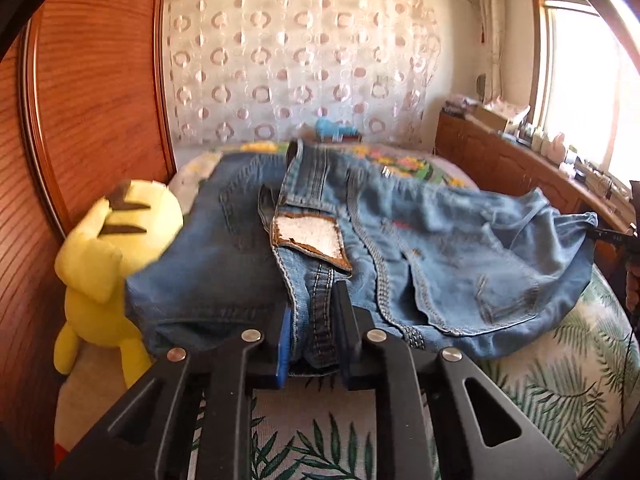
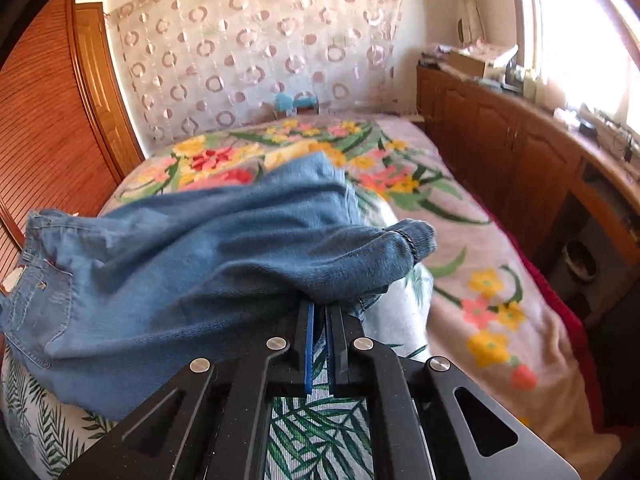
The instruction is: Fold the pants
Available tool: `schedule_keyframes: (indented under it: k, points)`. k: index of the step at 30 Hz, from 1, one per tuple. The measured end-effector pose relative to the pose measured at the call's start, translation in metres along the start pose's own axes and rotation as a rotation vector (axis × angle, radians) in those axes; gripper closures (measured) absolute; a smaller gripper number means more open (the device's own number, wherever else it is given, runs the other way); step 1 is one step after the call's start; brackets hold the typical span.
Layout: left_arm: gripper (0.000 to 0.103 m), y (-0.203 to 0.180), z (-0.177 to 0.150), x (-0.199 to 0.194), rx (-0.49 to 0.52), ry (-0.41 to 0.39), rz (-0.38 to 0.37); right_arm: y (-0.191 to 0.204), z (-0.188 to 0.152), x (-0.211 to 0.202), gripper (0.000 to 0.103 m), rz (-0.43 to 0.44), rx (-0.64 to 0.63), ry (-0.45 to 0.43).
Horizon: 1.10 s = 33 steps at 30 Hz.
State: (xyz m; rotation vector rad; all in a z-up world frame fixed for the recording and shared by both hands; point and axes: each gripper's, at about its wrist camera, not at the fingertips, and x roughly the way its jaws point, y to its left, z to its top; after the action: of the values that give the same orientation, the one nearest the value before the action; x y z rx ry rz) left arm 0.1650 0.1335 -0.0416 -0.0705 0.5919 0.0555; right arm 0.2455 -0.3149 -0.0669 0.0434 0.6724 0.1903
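Blue jeans (image 1: 440, 240) hang stretched between my two grippers above the bed, inside of the waistband showing with a white label patch (image 1: 308, 240). My left gripper (image 1: 314, 320) is shut on the waistband's stitched seam. My right gripper (image 2: 320, 312) is shut on a bunched fold of the jeans (image 2: 200, 264), near the leg end; a hem cuff (image 2: 416, 236) sticks out to the right. In the left wrist view the right gripper (image 1: 612, 234) shows at the far right edge, holding the cloth.
A yellow plush toy (image 1: 108, 256) sits at the left by the wooden wardrobe (image 1: 92, 100). The bed has a leaf-print sheet (image 1: 560, 380) and a floral blanket (image 2: 460, 208). A wooden cabinet (image 2: 500, 152) with clutter runs along the right under the window.
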Motion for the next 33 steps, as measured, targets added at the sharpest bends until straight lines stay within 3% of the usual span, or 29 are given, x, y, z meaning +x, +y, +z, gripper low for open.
schedule_keyframes:
  k: [9, 17, 26, 33]
  points:
    - [0.086, -0.005, 0.002, -0.054, 0.004, -0.1, -0.028, 0.004, -0.02, -0.062, 0.099, -0.009, -0.026, -0.096]
    - [0.094, 0.005, -0.027, -0.106, -0.006, -0.132, -0.035, 0.004, -0.072, -0.121, 0.099, 0.013, -0.044, -0.125]
    - [0.094, 0.02, -0.073, -0.129, -0.041, -0.067, -0.029, 0.0, -0.135, -0.182, 0.099, 0.051, -0.079, -0.101]
    - [0.094, 0.011, -0.092, -0.11, -0.025, 0.017, -0.028, -0.019, -0.153, -0.159, 0.099, 0.083, -0.028, 0.006]
